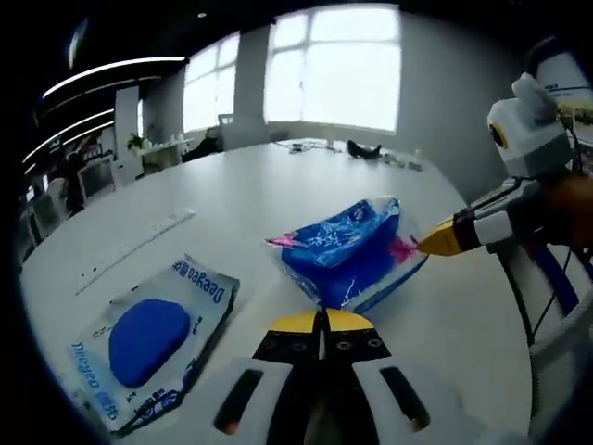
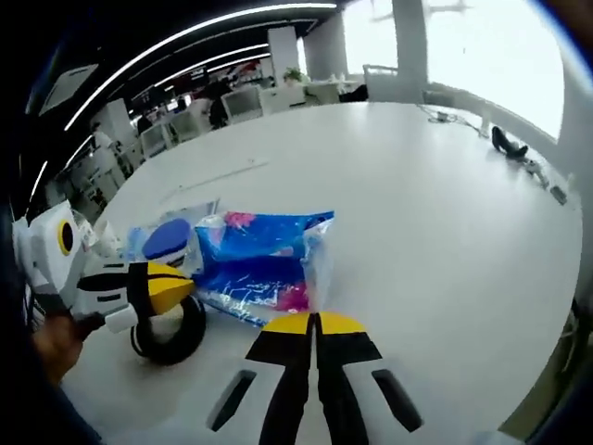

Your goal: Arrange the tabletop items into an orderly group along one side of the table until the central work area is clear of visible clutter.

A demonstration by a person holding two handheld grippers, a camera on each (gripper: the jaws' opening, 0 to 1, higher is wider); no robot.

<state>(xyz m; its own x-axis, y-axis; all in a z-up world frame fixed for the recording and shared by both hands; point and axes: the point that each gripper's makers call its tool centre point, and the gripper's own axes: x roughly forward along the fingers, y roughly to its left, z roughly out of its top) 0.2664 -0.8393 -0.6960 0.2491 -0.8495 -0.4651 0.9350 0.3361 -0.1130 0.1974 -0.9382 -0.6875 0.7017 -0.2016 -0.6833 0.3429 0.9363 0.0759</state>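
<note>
Right tool [image 2: 315,322] closed, apparently touching blue packet [image 2: 255,260].

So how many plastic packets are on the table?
2. The blue tissue packet lies mid-table, just ahead of both grippers. The clear packet with a blue pad lies flat beside it, nearer the table edge. More may be hidden.

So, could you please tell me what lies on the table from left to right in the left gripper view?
White pouch with the blue pad → blue plastic packet → right tool, coming in from the right with its yellow tip at the packet's edge.

Office, desks [image 2: 185,125], chairs [image 2: 246,102], big windows [image 1: 352,65]
</note>
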